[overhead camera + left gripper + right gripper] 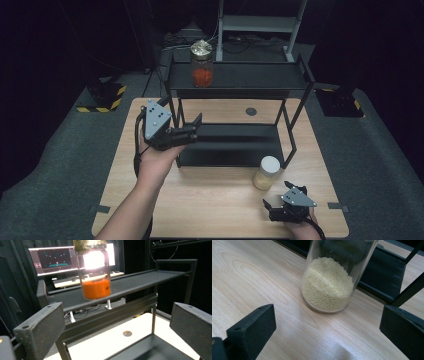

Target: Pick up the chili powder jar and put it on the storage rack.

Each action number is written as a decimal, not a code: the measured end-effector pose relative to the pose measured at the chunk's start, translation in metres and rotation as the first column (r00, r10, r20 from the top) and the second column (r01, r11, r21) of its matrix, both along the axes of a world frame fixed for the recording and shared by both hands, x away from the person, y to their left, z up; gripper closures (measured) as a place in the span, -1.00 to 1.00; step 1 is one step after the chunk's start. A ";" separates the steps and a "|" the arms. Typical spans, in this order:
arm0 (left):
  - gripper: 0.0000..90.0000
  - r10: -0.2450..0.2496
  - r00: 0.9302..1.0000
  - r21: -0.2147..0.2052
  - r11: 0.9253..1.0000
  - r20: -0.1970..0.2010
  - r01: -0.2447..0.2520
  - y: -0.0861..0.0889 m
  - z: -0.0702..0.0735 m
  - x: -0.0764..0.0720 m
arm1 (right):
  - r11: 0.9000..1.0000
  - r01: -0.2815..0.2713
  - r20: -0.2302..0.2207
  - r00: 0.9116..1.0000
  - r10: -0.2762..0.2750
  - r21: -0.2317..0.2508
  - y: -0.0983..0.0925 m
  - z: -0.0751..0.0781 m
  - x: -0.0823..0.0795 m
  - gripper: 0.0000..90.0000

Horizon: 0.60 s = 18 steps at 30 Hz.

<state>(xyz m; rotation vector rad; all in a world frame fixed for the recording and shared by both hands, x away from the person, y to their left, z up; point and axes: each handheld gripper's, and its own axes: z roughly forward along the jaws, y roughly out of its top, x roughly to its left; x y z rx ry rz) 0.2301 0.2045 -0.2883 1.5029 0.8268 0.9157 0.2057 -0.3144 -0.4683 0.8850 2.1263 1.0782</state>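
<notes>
The right gripper [272, 205] is gaping empty near the table's [210, 200] front edge, the yellow-grain jar [266, 173] standing just beyond; the left gripper [196, 125], spread wide, is hovering beside the rack [240, 75] holding the orange-filled jar [202, 65]

The pale wood-grain tabletop [257, 277] looks smooth with a soft sheen; the black two-tier metal shelf rack [250, 75] is matt and painted; the clear glass jar of orange grains [95, 277] is glossy, catching glare, under a crinkled metallic foil lid [201, 48]; the clear glass jar of pale yellow grains [329, 282] holds a rough, granular fill; the left hand-held gripper [117, 325] has dull, finely textured black plastic-looking jaws.
</notes>
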 end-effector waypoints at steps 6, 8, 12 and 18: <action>-0.99 -0.008 1.000 0.007 1.000 -0.023 0.008 0.004 -0.017 -0.009 | 1.000 -0.001 -0.001 1.000 0.001 -0.002 0.000 0.000 0.000 -1.00; -0.99 -0.010 1.000 0.005 1.000 -0.030 0.010 0.005 -0.023 -0.012 | 1.000 -0.002 -0.001 1.000 0.002 -0.003 0.000 0.000 0.000 -1.00; -0.99 -0.011 0.999 0.008 1.000 -0.041 0.011 0.008 -0.036 -0.019 | 1.000 -0.001 0.001 1.000 0.001 -0.004 0.001 0.000 0.000 -1.00; -0.99 -0.007 0.998 0.012 1.000 -0.064 0.007 0.012 -0.053 -0.026 | 1.000 -0.001 0.000 1.000 0.001 -0.005 0.001 0.000 0.000 -1.00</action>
